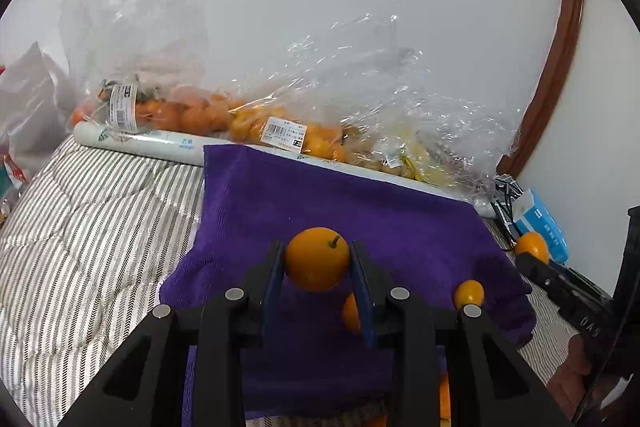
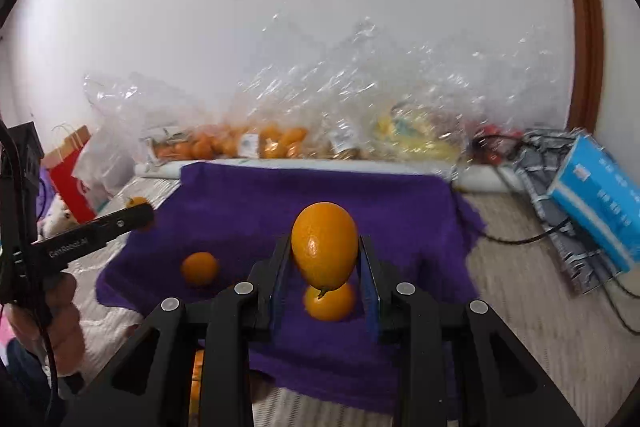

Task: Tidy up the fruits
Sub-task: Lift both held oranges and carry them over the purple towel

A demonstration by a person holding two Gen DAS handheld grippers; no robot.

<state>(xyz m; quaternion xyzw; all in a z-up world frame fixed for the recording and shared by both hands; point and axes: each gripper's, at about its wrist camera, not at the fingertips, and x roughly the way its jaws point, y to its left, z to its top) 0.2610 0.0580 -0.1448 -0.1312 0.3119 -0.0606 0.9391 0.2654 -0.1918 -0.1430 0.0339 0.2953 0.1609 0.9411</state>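
My left gripper [image 1: 316, 251] is shut on a round orange fruit [image 1: 314, 263] with a short stem, held above a purple cloth [image 1: 320, 195]. On the cloth lie a small orange fruit [image 1: 469, 293] and another one [image 1: 351, 313] half hidden behind a finger. My right gripper [image 2: 325, 243] is shut on an oval orange fruit [image 2: 324, 247], stem end down, over the same purple cloth [image 2: 320, 187]. Two loose fruits [image 2: 330, 301] [image 2: 199, 268] rest on the cloth below it. Each view shows the other gripper at its edge, carrying its fruit [image 1: 531, 245] [image 2: 136, 202].
Clear plastic bags of oranges [image 1: 192, 115] and yellow fruit [image 2: 412, 139] line the white wall behind a white roll [image 1: 140, 143]. A blue tissue box [image 2: 600, 203] and black cables [image 2: 520, 239] lie right of the cloth. Striped bedding [image 1: 88, 211] spreads left; a red paper bag [image 2: 72, 171] stands far left.
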